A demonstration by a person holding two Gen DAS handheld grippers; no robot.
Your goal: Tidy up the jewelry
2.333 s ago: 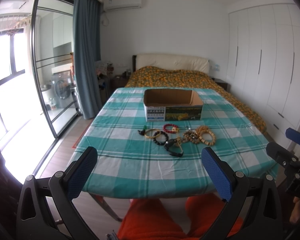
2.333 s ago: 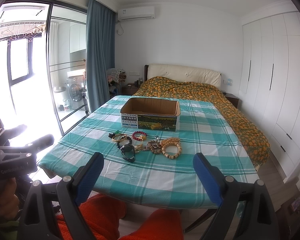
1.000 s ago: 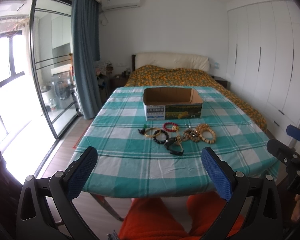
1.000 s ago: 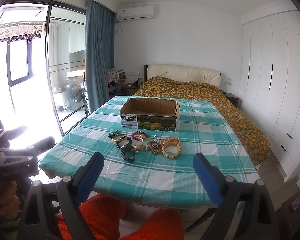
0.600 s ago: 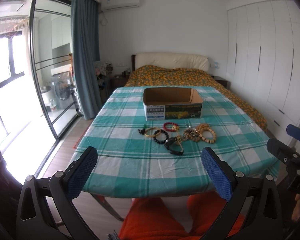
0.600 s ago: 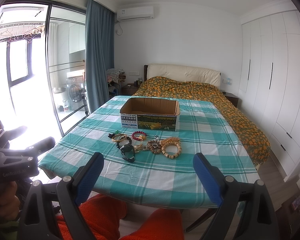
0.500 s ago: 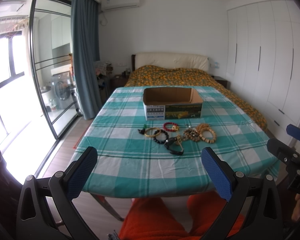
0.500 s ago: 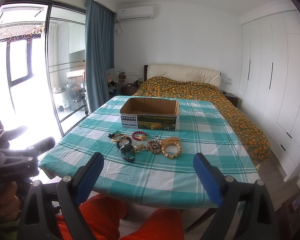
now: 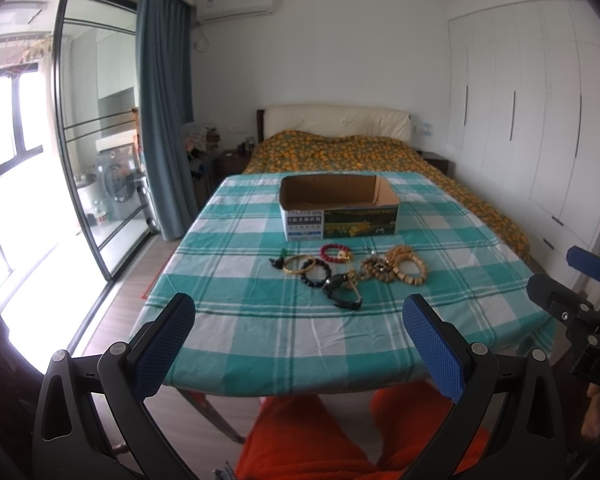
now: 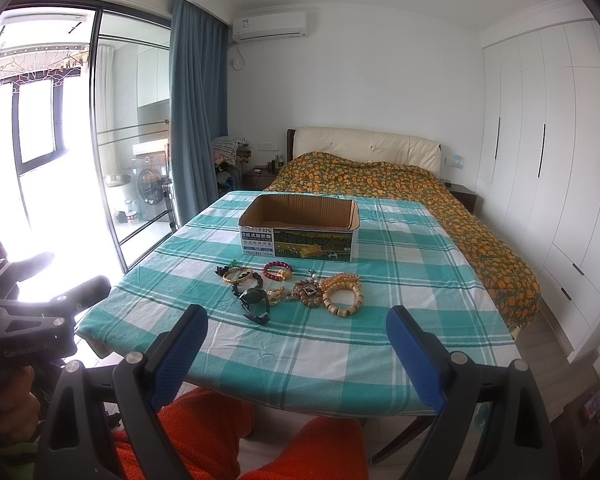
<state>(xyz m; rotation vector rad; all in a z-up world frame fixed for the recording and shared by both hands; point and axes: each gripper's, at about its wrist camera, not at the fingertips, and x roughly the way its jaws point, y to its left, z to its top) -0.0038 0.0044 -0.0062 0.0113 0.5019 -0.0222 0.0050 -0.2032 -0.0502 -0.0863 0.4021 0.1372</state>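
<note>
Bedroom daylight pours through the glass sliding door [image 9: 96,184] on the left, where a blue curtain [image 10: 198,108] hangs; white wardrobes [image 9: 540,120] line the right wall and a bed with an orange-patterned cover [image 10: 380,180] sits at the far end. Between the bed and the camera stands a table under a teal checked cloth [image 9: 260,320]. On the cloth, toward the far side, sits an open cardboard box [image 9: 338,206], its top flaps gone and its inside bare as far as can be seen. Just near of the box lies the jewelry in a loose cluster: a red bead bracelet [image 9: 334,251], a gold bangle [image 9: 298,263], a black bead bracelet [image 9: 315,276], a black watch [image 9: 340,290] nearest the table edge, and pale wooden bead bracelets [image 10: 342,298] on the right, some touching one another.

The left gripper [image 9: 300,340] hangs short of the near table edge with its blue-padded fingers spread wide and nothing between them. The right gripper [image 10: 296,354] is likewise released and empty, level with the near edge. Orange-clad knees [image 10: 300,444] show below.

Compared with the earlier frames nothing has shifted: both grippers keep the same pose, and box and jewelry lie as before
</note>
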